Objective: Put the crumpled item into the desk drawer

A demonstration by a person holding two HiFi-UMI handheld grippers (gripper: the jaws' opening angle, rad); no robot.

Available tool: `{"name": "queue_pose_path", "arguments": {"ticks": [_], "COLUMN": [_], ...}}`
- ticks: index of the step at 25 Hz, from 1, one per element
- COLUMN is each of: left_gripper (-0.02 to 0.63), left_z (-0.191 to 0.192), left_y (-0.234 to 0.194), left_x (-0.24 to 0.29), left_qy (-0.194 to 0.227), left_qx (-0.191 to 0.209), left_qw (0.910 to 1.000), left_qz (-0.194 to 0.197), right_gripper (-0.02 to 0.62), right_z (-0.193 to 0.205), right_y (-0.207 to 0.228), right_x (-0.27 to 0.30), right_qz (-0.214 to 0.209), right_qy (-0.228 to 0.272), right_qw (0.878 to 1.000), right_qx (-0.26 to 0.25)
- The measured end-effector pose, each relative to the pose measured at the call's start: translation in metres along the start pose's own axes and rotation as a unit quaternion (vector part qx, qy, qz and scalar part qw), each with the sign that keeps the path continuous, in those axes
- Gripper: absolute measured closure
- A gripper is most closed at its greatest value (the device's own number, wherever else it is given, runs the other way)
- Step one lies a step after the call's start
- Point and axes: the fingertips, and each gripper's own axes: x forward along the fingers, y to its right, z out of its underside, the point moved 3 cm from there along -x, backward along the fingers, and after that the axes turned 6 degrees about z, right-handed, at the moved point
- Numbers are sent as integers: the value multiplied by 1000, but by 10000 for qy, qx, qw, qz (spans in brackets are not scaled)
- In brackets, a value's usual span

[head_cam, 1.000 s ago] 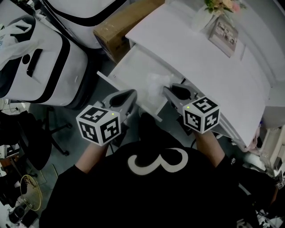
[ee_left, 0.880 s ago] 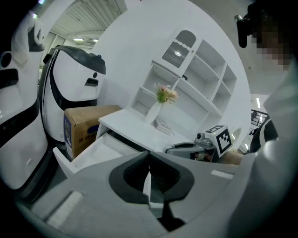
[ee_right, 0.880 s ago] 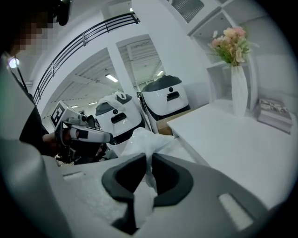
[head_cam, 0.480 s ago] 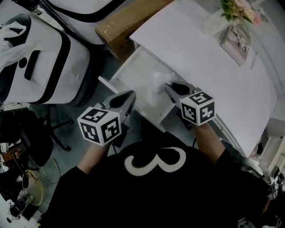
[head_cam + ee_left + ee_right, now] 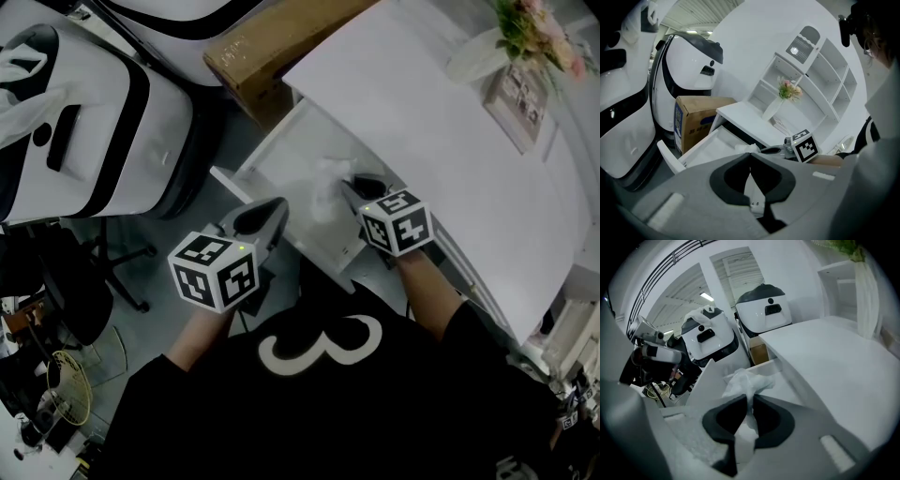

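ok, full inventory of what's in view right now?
desk: 1, white, right side of head view
drawer: 1, white, pulled open from the desk
wad: 1, white, crumpled, over the drawer
box: 1, brown cardboard, on the floor beside the desk
machines: at least 2, white with black trim, left of the box
flowers: 1 bunch, pink and green, far desk corner
vase: 1, white, holding the flowers
frame: 1, pale, beside the vase
chair: 1, black, lower left
shirt: 1, black
left gripper: grey, shut, empty
right gripper: grey, shut on the wad
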Motion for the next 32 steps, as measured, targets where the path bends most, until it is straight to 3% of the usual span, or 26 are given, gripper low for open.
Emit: {"name": "queue_pose_path", "arguments": {"ticks": [14,32], "left_gripper": [595,595], "left_z": [7,11], "left_y": [-28,-40], "left_x": [20,28], "left_qy": [-181,-170], "left_qx": [-206,-344], "left_qw": [9996,9993], "left_qz": [-11,-48], "right_gripper": [546,543], "right_z": [35,71], "right_y": [25,44], "right_x": [79,123], "right_qz": [184,299], "right_qy": [-777,-1378], "right_qw": [9966,9900], "right_qx": [-184,43]}}
